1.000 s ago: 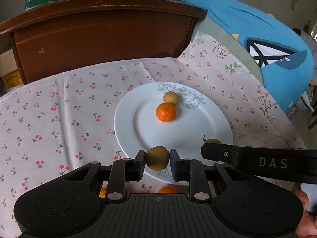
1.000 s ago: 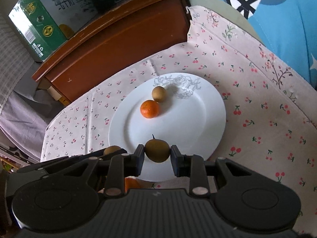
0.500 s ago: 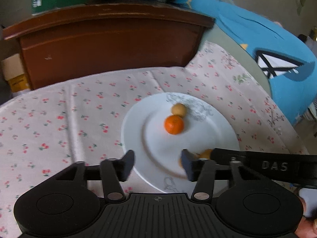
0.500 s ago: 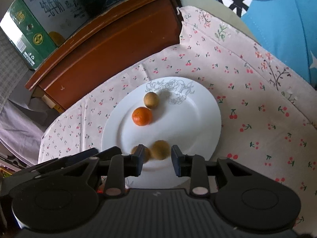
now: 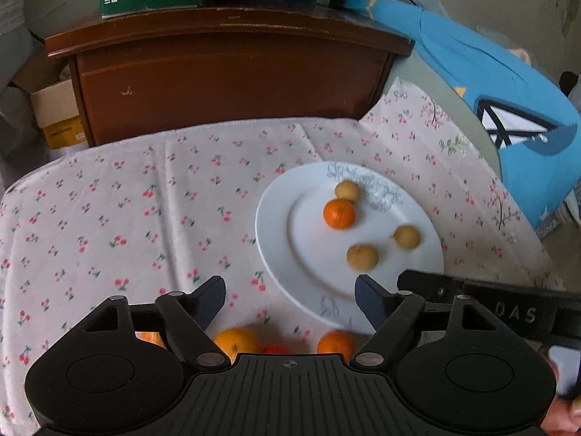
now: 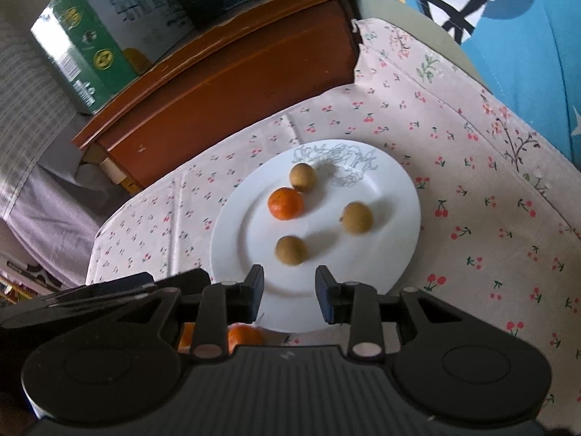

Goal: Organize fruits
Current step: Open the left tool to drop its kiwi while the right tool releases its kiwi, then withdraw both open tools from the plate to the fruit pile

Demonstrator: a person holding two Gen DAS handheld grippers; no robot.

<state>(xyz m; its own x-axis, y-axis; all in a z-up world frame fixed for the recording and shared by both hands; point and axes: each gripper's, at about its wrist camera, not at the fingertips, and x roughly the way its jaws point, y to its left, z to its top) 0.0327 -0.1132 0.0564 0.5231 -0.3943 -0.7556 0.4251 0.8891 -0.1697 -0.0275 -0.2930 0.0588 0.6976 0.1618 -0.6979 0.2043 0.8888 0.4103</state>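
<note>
A white plate (image 5: 287, 239) (image 6: 395, 254) on the cherry-print cloth carries one orange tangerine (image 5: 338, 213) (image 6: 285, 203) and three small brown fruits (image 5: 362, 256) (image 6: 291, 250). My left gripper (image 5: 290, 298) hangs over the plate's near left edge, its jaws opening wide with nothing between them. My right gripper (image 6: 288, 292) stands just short of the nearest brown fruit, its jaws opening a little, and the fruit lies free on the plate beyond them. Several more tangerines (image 5: 236, 341) (image 6: 243, 336) lie on the cloth under the grippers, partly hidden.
A dark wooden cabinet (image 5: 232, 72) stands behind the table with a green carton (image 6: 90, 47) on top. Blue printed fabric (image 5: 508, 109) covers the right side. The right gripper's black body (image 5: 508, 312) crosses the lower right of the left wrist view.
Both grippers let go of their brown fruits, which now lie on the plate. The left jaws spread wide and pulled back to the left; the right jaws parted slightly.
</note>
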